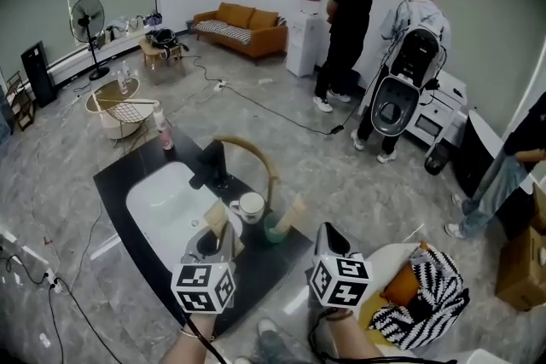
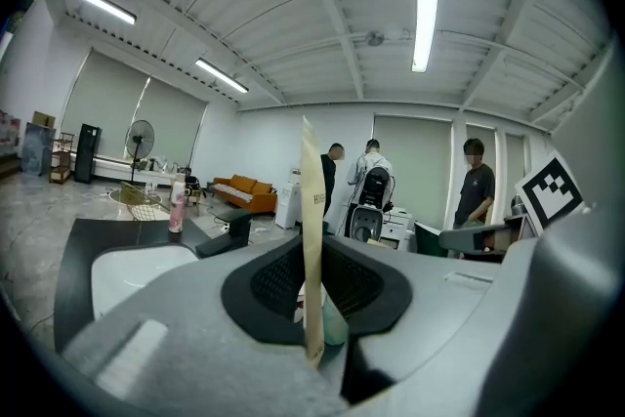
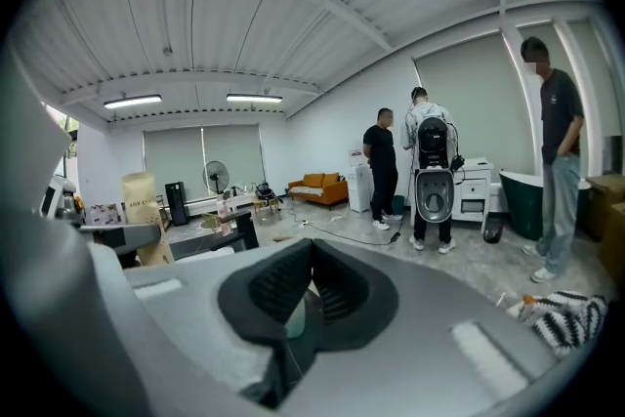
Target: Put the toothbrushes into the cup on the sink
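cup (image 1: 250, 205) R of basin (image 1: 166, 205) | faucet (image 1: 212, 164) btwn cup & bottle (image 1: 162, 132) (all on counter (image 1: 115, 181))

Brightness: bright and even in all three views.
Source: long ceiling tubes (image 2: 426, 20) overhead, with more strips (image 3: 133, 101) at the far side of the room.
Glare: the nearest tube burns out to pure white. The sink basin (image 1: 162, 209) is almost washed out against the dark table (image 1: 119, 179).
Shadows: soft and short on the floor (image 1: 281, 141), pooled under the people (image 1: 348, 21).
Distortion: strong fisheye. The ceiling beams (image 2: 322, 5) bow, and black corners ring both gripper views.
Focus: the left tool (image 2: 312, 293) and right tool (image 3: 308, 293) loom near as soft grey blur. The paper-wrapped toothbrush (image 2: 312, 229) clamped in the left tool smears at its near end. The far room is sharper.
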